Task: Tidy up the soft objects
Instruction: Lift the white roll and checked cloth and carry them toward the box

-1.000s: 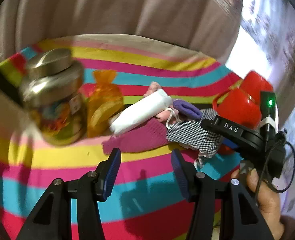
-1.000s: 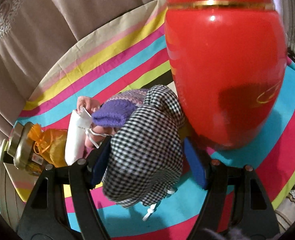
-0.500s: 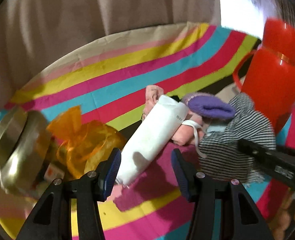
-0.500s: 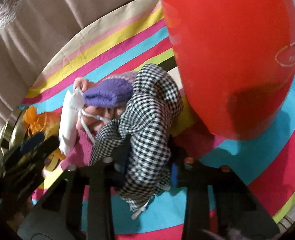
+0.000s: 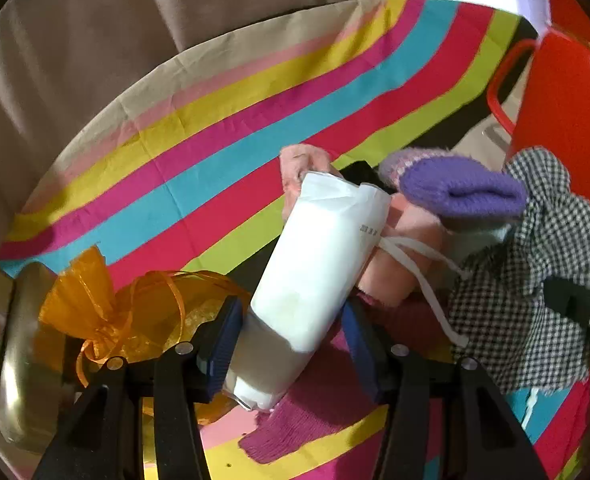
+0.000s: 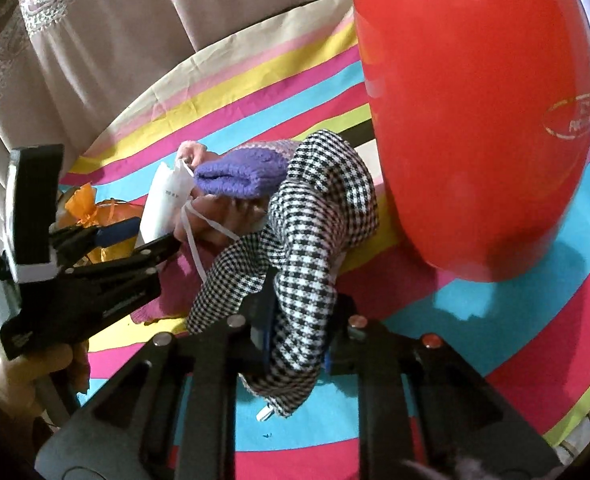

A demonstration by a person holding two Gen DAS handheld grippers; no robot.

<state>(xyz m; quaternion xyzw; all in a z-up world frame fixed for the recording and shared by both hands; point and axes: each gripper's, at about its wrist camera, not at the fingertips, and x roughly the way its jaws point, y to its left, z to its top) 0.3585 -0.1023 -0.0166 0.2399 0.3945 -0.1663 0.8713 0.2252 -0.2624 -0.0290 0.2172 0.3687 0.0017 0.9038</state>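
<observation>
The right gripper has just been closed onto the checked cloth; the white roll is now straddled by the left gripper, jaws apart

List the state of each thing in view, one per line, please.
Right gripper: jaws just closing, shut on checked cloth.
Left gripper: open around white roll, pads apart from it.
Orange bag: tied shut.
Purple sock: folded.
Red flask: upright.
</observation>
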